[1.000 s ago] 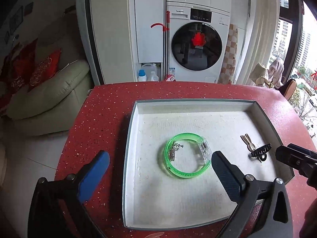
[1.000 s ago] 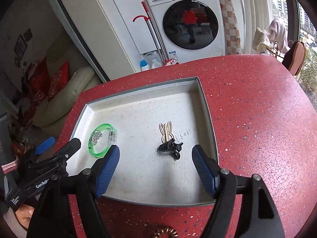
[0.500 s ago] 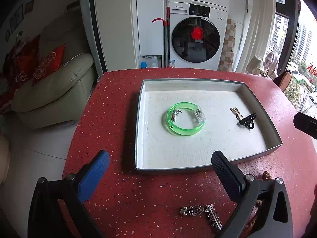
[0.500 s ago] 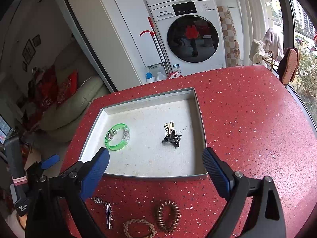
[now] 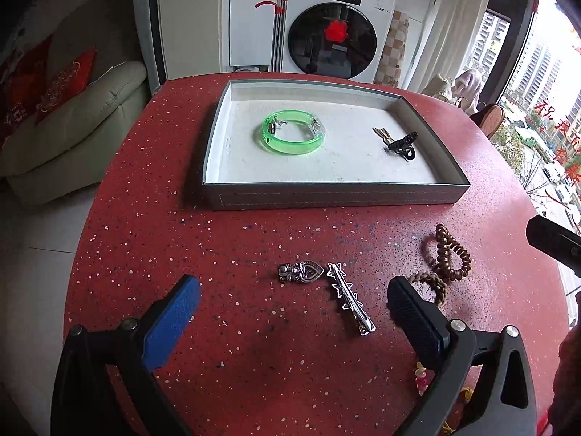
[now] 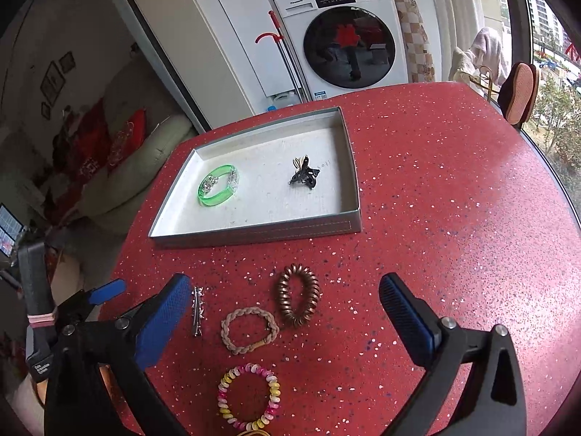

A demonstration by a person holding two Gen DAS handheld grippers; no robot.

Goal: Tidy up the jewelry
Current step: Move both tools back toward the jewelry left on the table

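A grey tray [image 5: 334, 194] [image 6: 254, 234] sits on the red table and holds a green bangle [image 5: 292, 136] [image 6: 218, 185] and a black claw clip [image 5: 401, 143] [image 6: 305, 176]. In front of the tray lie a heart pendant [image 5: 301, 271], a silver star hair clip [image 5: 348, 298] [image 6: 196, 310], a brown coil hair tie [image 5: 448, 252] [image 6: 298, 299], a braided beige tie [image 6: 250, 328] and a pink-yellow coil tie [image 6: 250, 396]. My left gripper [image 5: 294, 301] hangs open above the pendant and hair clip. My right gripper [image 6: 285, 307] is open wide over the hair ties, holding nothing.
The round red table [image 6: 454, 218] ends at a curved edge on the left, with tile floor and a cream sofa [image 5: 72, 116] beyond. A washing machine [image 6: 345, 36] stands behind the table. A chair [image 6: 519, 91] is at the far right.
Both grippers pulled back from over the tray toward the near side of the table. The loose jewelry in front of the tray came into view. The right jaws spread wider.
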